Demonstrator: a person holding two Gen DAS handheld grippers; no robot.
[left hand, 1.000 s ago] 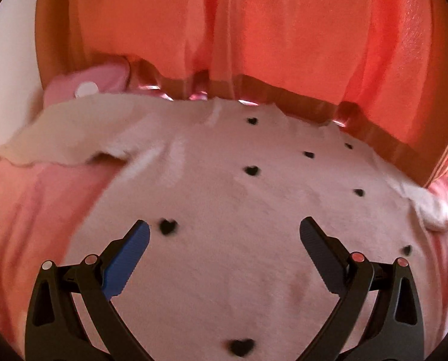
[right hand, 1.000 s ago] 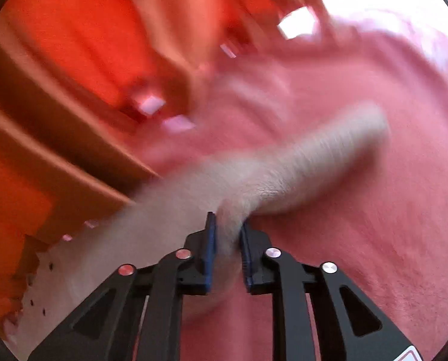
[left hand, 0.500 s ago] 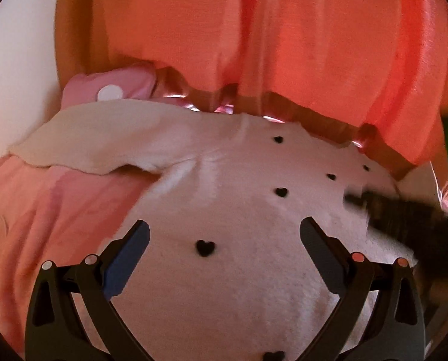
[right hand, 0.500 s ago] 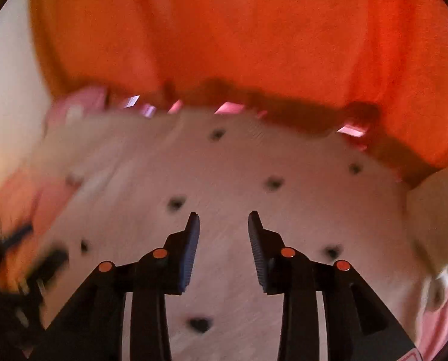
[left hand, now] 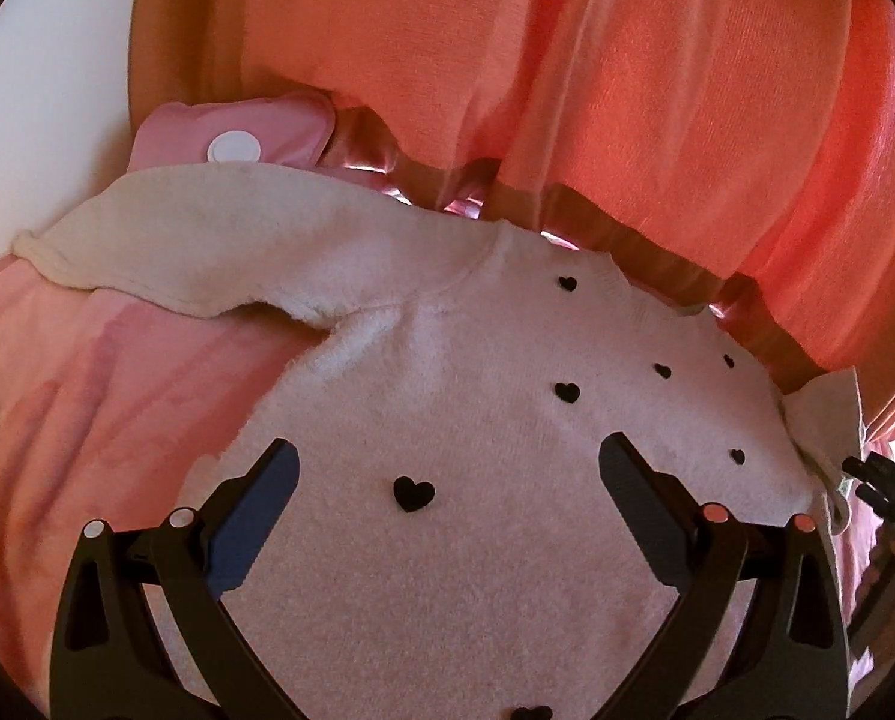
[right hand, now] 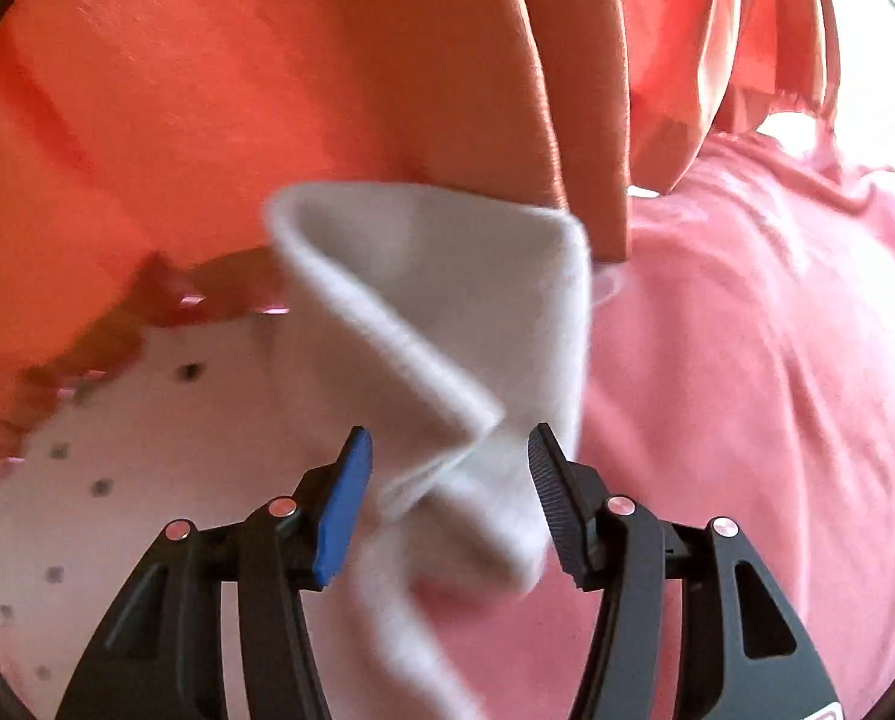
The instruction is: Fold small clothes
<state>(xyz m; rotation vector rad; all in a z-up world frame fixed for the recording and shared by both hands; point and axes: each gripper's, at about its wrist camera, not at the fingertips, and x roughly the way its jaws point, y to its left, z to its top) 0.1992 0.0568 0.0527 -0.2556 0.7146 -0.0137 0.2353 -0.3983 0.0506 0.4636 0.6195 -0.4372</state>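
A small cream sweater (left hand: 465, 420) with little black hearts lies flat on a pink blanket (left hand: 87, 396). Its left sleeve (left hand: 207, 240) stretches out to the left. My left gripper (left hand: 447, 480) is wide open and empty, hovering over the sweater's body. In the right wrist view the right sleeve (right hand: 447, 324) is folded up and crumpled; it stands between the fingers of my right gripper (right hand: 447, 498), which is open around it without pinching. The sweater body (right hand: 165, 480) lies to the left of it.
An orange curtain (left hand: 567, 90) hangs along the far edge of the bed. A pink pillow with a white round patch (left hand: 234, 147) lies behind the left sleeve. Pink blanket (right hand: 747, 390) extends to the right of the sweater. A white wall (left hand: 45, 120) stands at the left.
My right gripper let go of the right sleeve, swung over the sweater's body, then came back around the folded sleeve. The left gripper stayed open and drew back slightly.
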